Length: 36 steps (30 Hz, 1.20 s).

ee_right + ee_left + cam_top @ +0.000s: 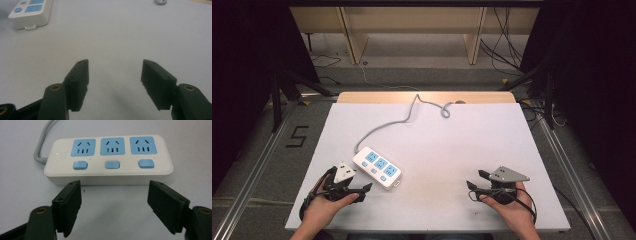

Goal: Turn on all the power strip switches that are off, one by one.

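Dark curtains and a pale wooden frame are seen behind a table (512, 150) covered with a white sheet. On that sheet, left of the middle, a white power strip (377, 167) with three blue sockets and three blue buttons is laid at a slant, and its grey cord (412, 112) is trailed off toward the far edge. The left gripper (359, 182) is held just beside the strip's near long side; in the left gripper view its jaws are spread wide, with nothing between them and the strip (107, 160) lying just ahead. The right gripper (474, 180) is kept well apart, over bare sheet, jaws likewise wide and holding nothing.
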Each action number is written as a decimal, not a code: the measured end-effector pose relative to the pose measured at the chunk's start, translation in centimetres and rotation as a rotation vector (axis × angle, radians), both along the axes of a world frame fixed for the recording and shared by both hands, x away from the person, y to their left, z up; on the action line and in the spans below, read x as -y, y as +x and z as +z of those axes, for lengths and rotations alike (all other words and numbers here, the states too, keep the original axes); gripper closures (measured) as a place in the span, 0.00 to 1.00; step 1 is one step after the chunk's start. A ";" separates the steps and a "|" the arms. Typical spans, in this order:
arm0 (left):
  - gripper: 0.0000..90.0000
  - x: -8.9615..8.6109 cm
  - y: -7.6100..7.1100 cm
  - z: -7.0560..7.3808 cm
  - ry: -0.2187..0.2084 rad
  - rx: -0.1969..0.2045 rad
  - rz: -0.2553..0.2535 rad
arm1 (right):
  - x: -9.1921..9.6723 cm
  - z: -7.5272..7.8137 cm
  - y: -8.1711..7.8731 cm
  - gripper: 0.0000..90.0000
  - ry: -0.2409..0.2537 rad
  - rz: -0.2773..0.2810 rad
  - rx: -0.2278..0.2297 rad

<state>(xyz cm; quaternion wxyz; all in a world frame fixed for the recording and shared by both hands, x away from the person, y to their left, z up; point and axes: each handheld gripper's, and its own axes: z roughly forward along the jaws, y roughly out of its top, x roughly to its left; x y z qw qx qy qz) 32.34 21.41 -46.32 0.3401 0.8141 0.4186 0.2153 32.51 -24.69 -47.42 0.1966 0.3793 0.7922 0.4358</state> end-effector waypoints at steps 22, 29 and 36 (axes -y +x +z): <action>0.99 0.0 1.6 2.0 0.004 -0.082 0.045 | -0.3 0.1 0.0 0.40 0.019 -0.005 -0.014; 1.00 0.2 2.6 2.4 0.008 -0.114 0.053 | -0.2 0.0 0.1 0.38 0.019 -0.007 -0.033; 1.00 0.2 3.5 2.9 0.008 -0.126 0.062 | -0.3 0.1 0.1 0.37 0.021 -0.012 -0.034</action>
